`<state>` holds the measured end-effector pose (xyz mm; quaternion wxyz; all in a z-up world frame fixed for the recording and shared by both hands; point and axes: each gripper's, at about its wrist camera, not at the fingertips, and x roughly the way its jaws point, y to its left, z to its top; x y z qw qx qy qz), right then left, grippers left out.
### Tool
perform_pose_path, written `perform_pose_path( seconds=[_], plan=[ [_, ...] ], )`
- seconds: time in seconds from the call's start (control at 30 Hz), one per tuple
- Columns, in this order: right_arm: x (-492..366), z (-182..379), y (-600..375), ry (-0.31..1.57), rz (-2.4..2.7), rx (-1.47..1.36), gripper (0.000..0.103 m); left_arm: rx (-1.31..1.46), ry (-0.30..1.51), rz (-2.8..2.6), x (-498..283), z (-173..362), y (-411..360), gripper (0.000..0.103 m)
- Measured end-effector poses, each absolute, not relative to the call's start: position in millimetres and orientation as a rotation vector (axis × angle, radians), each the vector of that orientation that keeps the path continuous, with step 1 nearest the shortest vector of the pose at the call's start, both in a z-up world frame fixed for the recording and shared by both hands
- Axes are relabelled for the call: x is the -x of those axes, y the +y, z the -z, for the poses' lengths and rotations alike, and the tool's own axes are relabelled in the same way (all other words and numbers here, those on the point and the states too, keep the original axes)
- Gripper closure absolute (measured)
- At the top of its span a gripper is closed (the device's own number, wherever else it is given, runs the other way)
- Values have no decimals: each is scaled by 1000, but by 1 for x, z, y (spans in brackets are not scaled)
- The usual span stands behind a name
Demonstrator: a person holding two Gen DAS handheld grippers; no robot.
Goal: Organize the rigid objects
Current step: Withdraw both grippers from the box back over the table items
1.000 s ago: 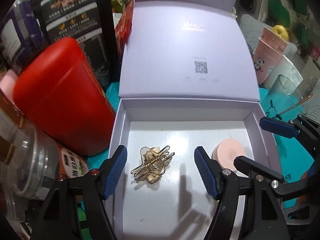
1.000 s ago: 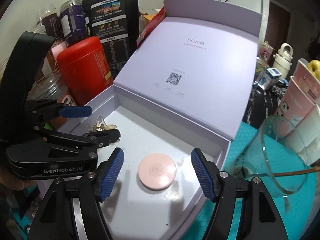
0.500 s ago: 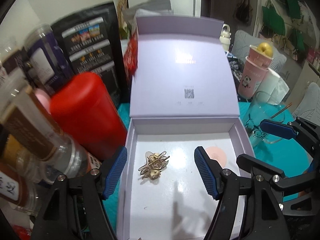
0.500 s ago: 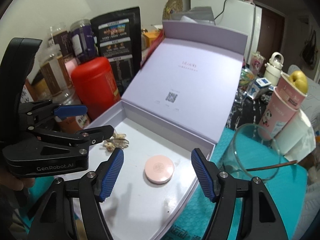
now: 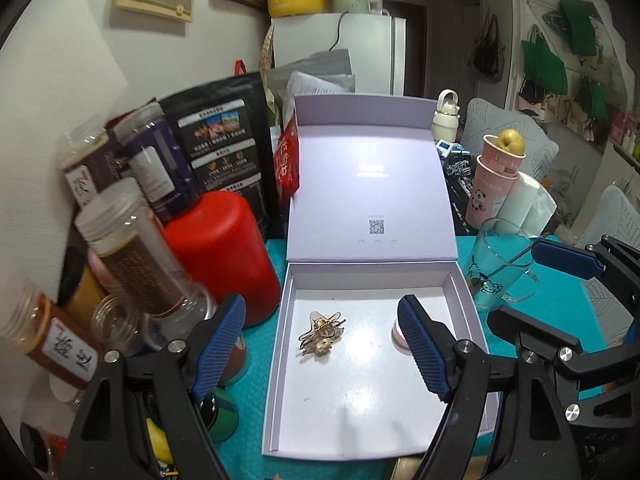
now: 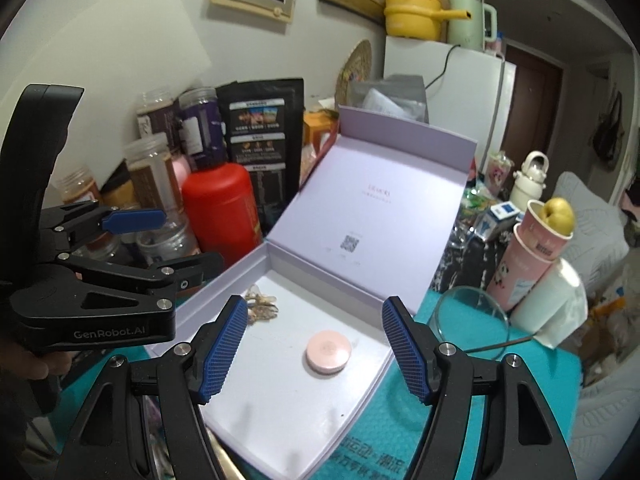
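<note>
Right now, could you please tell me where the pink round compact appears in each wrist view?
Left wrist: pink round compact lies right of centre, partly hidden behind a blue pad, right of the gold hair claw.
Right wrist: it lies in full view, lower centre, inside the box.
Shared landmark: QR code on the lid.

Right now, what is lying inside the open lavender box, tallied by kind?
Gold hair claw clip: 1
Pink round compact: 1
Total in the lavender box: 2
Both lie apart on the box floor; neither tool holds anything.
</note>
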<state>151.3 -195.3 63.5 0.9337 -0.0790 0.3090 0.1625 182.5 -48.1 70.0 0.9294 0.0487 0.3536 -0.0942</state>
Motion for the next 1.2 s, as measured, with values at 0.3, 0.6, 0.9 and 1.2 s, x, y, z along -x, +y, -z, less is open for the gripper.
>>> perform_pose_path(
  seconds=[0.3,0.6,0.9,1.2],
  plan=[
    [-115,-81,-193,587,-324,162,25,-81,662,178,-145,-89,-37,3],
    [-80,-92,-193,550,-314,143,16,-76,627,177,-110,-100,-31,3],
    [-47,-94,-196,540,-296,120,16,-114,575,162,-65,-105,-28,3],
    [-9,-85,-195,546,-300,110,16,-118,583,215,-29,-95,-34,3]
  ],
)
